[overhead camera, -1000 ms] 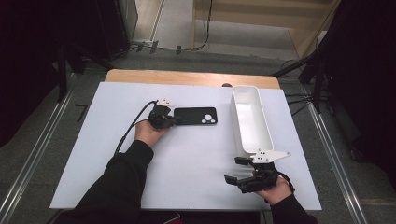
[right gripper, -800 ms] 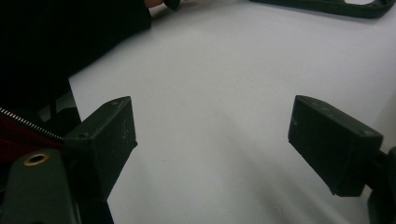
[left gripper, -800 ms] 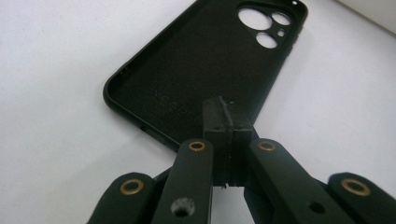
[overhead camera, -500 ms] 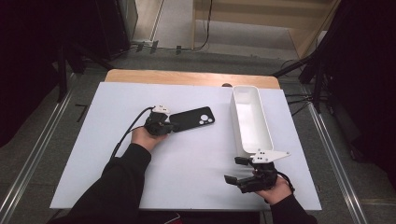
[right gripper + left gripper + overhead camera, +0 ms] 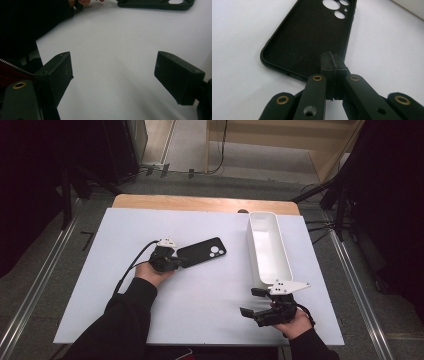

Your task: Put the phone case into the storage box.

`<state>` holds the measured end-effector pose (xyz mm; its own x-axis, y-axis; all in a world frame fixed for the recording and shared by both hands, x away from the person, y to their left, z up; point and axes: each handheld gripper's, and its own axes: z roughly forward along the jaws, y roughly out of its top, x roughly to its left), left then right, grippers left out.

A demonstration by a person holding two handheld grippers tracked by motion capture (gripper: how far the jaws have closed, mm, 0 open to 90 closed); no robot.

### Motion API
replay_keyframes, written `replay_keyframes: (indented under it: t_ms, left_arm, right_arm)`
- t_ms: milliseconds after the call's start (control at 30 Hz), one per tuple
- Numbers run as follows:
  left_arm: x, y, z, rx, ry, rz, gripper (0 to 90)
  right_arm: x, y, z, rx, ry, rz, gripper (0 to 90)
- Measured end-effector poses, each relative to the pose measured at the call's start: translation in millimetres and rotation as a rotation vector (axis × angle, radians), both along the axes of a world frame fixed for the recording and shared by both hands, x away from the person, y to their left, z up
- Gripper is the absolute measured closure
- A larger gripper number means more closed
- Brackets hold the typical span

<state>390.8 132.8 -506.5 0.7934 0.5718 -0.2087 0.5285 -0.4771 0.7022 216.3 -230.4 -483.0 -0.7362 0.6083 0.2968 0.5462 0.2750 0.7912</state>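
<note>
A black phone case [image 5: 202, 254] lies inner side up on the white table top [image 5: 200, 320], tilted, with its camera holes at the far right end. My left gripper [image 5: 175, 262] is at its near left end. In the left gripper view the jaws [image 5: 332, 62] are pressed together over the case's [image 5: 312, 32] lower corner rim. My right gripper [image 5: 250, 302] rests at the table's front right. Its jaws point left and stand wide apart with nothing between them [image 5: 113, 75]. The case [image 5: 155, 5] shows far off at the top of that view.
A long white tray [image 5: 287, 260] lies lengthwise at the right, and its near end is close to my right gripper. A wooden edge [image 5: 200, 202] runs along the far side of the table. Cables trail from both grippers.
My left gripper has moved towards the near left, and the phone case has swung with it from level to tilted. The right gripper has stayed where it was.
</note>
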Motion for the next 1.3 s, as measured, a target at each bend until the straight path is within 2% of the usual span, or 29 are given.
replay_keyframes:
  t_ms: [367, 533, 800, 1033, 1133, 1167, 1200, 1233, 1267, 1300]
  left_arm:
    - [-23.2, 14.4, 0.6, -0.011, 0.021, 0.009, 89.5]
    - [-29.4, 18.9, 0.3, -0.019, 0.025, 0.012, 89.5]
    - [-48.3, 31.6, 1.9, -0.008, 0.034, 0.019, 89.4]
    - [-59.7, 36.9, 2.6, -0.006, 0.045, 0.015, 89.4]
    - [-59.9, 37.4, 2.7, -0.01, 0.051, 0.013, 89.3]
    - [-59.7, 37.6, 2.4, -0.016, 0.056, 0.017, 88.0]
    - [-59.5, 38.1, 2.7, -0.019, 0.051, 0.019, 83.1]
    - [-58.7, 39.0, 3.4, -0.032, 0.057, 0.008, 78.9]
    - [-57.8, 40.9, 5.9, -0.072, 0.07, -0.015, 76.5]
    - [-57.8, 40.9, 5.9, -0.072, 0.07, -0.015, 71.3]
  right_arm:
    - [-0.1, 0.6, 1.1, 0.001, -0.003, 0.005, 13.7]
    - [-0.2, 0.8, 1.4, 0.001, -0.002, 0.006, 13.7]
    - [0.1, 0.2, 1.7, 0.005, -0.001, 0.01, 13.7]
    - [1.4, 1.5, 1.2, 0.003, -0.007, 0.012, 13.7]
    - [2.1, 1.8, 1.1, -0.002, -0.007, 0.014, 13.7]
    - [2.3, 2.0, 1.1, -0.002, -0.006, 0.013, 13.7]
    - [2.6, 1.9, 1.1, 0.001, -0.004, 0.01, 13.7]
    - [2.7, 1.7, 1.0, 0.001, -0.004, 0.011, 13.7]
    - [2.6, 1.5, 1.1, 0.0, -0.004, 0.008, 13.7]
    - [2.6, 1.1, 1.2, -0.002, -0.004, 0.008, 13.7]
